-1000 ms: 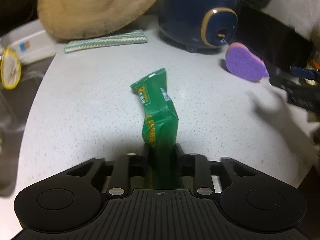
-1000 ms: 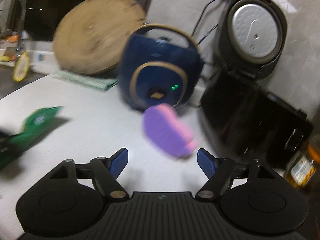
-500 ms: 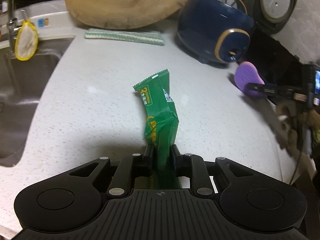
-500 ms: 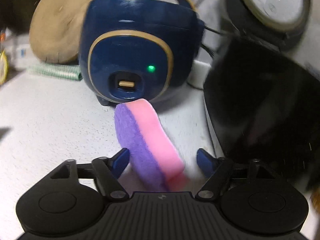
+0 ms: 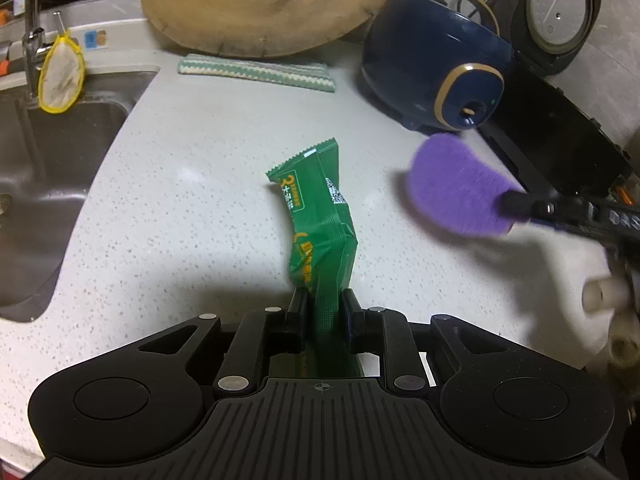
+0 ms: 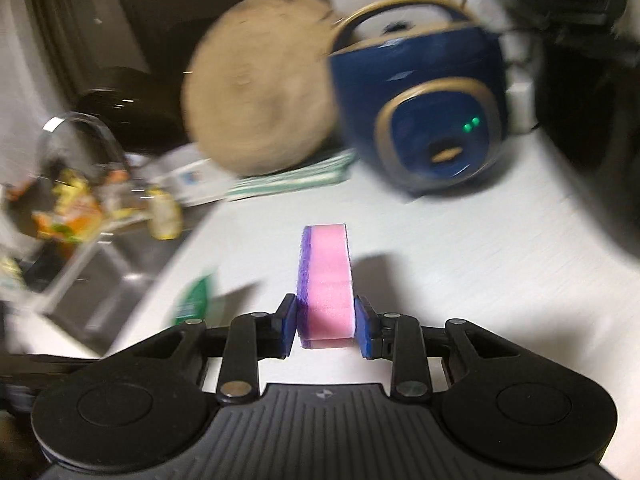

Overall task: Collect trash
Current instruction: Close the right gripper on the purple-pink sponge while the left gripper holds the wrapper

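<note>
My left gripper (image 5: 323,312) is shut on a crumpled green snack wrapper (image 5: 318,216) and holds it above the white speckled counter (image 5: 192,208). My right gripper (image 6: 325,324) is shut on a pink and purple sponge (image 6: 326,276) and holds it lifted off the counter. The sponge also shows in the left wrist view (image 5: 456,192), at the right, with the right gripper's finger on it. The wrapper shows blurred at lower left in the right wrist view (image 6: 194,300).
A steel sink (image 5: 44,184) with a tap lies at the left. A round wooden board (image 5: 264,4), a folded green cloth (image 5: 256,72), a navy cooker (image 5: 444,76) and a black appliance (image 5: 560,136) stand along the back and right.
My right gripper has closed on the sponge, lifted it off the counter and swung left. My left gripper has risen and pulled back with the wrapper.
</note>
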Action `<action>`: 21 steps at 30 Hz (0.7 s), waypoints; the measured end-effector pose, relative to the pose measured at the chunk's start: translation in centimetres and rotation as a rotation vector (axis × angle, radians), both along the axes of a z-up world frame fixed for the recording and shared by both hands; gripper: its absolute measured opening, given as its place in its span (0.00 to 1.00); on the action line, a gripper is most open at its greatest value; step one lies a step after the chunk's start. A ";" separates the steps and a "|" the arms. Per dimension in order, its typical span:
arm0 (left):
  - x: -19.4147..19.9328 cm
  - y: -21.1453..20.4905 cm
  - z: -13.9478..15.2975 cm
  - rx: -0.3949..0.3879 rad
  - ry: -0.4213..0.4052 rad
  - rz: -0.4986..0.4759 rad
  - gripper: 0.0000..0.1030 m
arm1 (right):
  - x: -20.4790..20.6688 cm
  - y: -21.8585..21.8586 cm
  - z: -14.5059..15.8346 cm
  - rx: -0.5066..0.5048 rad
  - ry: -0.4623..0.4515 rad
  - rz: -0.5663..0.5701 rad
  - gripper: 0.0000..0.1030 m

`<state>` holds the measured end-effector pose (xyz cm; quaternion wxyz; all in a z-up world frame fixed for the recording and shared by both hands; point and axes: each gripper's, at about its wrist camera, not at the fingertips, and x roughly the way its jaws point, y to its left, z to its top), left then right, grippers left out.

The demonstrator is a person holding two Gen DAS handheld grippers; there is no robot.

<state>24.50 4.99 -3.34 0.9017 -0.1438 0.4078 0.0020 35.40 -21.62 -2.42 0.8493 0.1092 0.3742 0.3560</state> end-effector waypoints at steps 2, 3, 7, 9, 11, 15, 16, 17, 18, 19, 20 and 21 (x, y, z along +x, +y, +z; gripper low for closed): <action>-0.1 -0.1 -0.1 -0.003 0.002 -0.005 0.21 | -0.7 0.3 -0.8 0.049 0.072 0.021 0.29; -0.1 -0.1 -0.1 -0.004 0.003 -0.008 0.21 | -1.2 0.4 -1.2 0.060 0.095 0.024 0.29; -0.3 -0.2 -0.3 -0.010 0.012 -0.017 0.21 | -2.6 0.7 -2.3 0.017 0.091 0.004 0.31; -0.2 -0.4 -0.4 -0.010 0.015 -0.022 0.21 | -3.3 0.8 -2.2 -0.054 0.038 -0.021 0.37; -0.2 -0.6 -0.5 -0.010 0.020 -0.028 0.21 | -4.1 0.9 -2.0 -0.150 -0.043 -0.054 0.51; -0.2 -0.9 -0.5 -0.012 0.022 -0.036 0.21 | -5.8 1.2 -1.8 -0.315 -0.203 -0.103 0.57; -0.3 -1.0 -0.6 -0.013 0.023 -0.035 0.21 | -5.9 1.4 -1.7 -0.342 -0.238 -0.106 0.61; -0.3 -0.9 -0.6 -0.015 0.024 -0.033 0.21 | -6.4 1.5 -1.6 -0.368 -0.279 -0.108 0.64; -0.3 -0.9 -0.6 -0.019 0.026 -0.029 0.21 | -6.9 1.6 -1.5 -0.394 -0.324 -0.110 0.66; -0.3 -0.9 -0.5 -0.025 0.027 -0.025 0.21 | -7.4 1.7 -1.5 -0.416 -0.364 -0.113 0.66; -0.3 -0.8 -0.4 -0.031 0.025 -0.019 0.21 | -7.8 1.8 -1.3 -0.435 -0.400 -0.114 0.67; -0.4 -0.8 -0.3 -0.033 0.021 -0.016 0.21 | -8.2 1.8 -1.2 -0.443 -0.423 -0.116 0.69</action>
